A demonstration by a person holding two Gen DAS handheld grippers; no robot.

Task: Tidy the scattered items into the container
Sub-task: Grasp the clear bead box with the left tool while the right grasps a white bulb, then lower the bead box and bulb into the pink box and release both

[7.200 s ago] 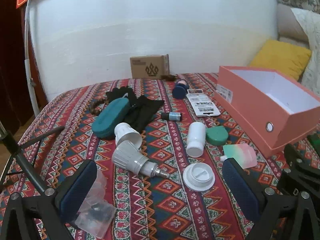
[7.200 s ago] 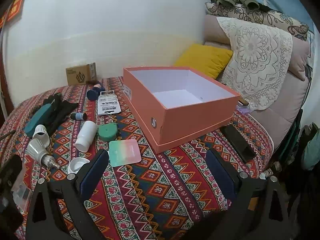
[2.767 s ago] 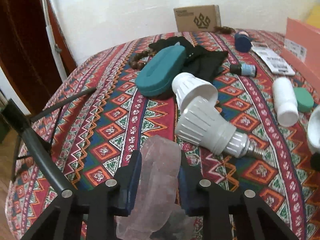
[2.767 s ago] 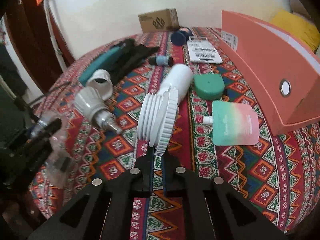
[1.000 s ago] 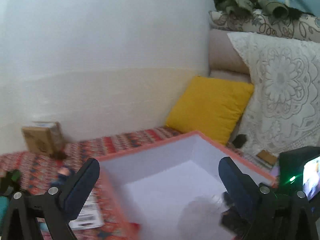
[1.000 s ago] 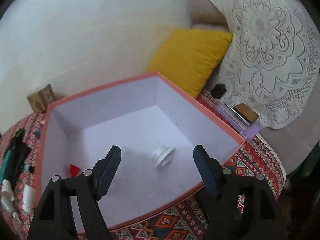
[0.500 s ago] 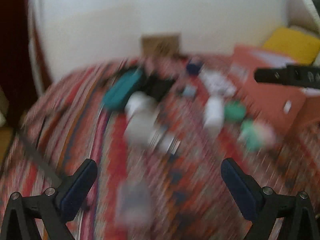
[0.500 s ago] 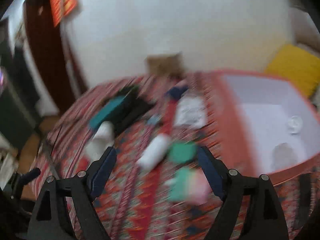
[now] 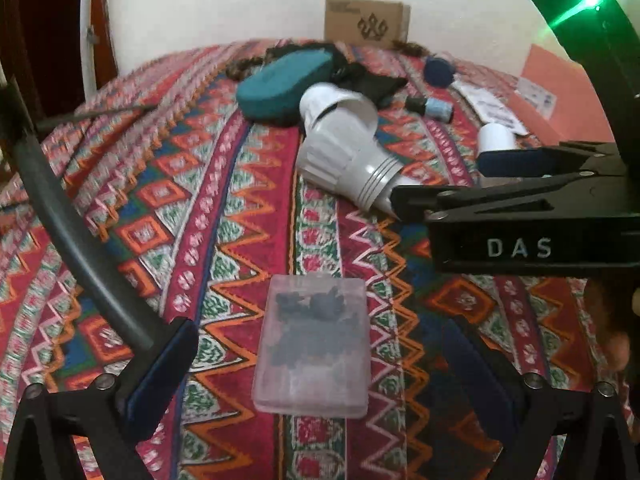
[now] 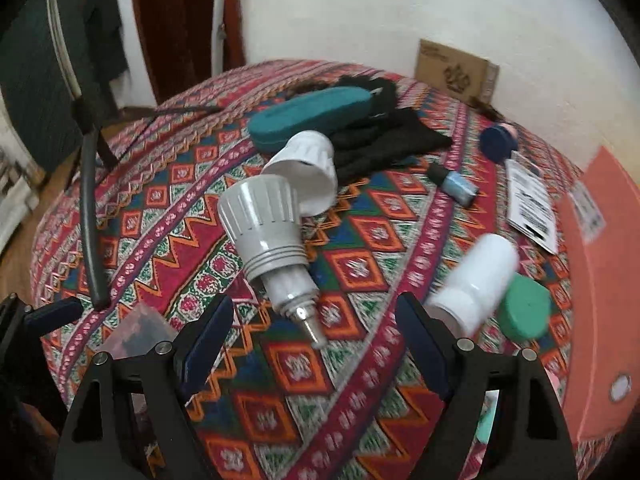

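Change: both views, smeared with motion half a second ago, now sit sharp over the patterned cloth [image 9: 248, 216].
Left gripper [image 9: 316, 364]: spread wide, empty, straddling the clear plastic case [image 9: 312, 344] without touching it.
Right gripper [image 10: 316, 340]: released, holding nothing, its fingers either side of the grey bulb [image 10: 268, 236] screw tip.
Container: coral box [image 10: 600, 280] at the right edge.
Around: teal case [image 10: 308, 114], white bottle [image 10: 476, 280], green lid [image 10: 526, 308], black cloth [image 10: 384, 140].
In the way: right gripper's frame crosses the left view, hiding part of the bulb.
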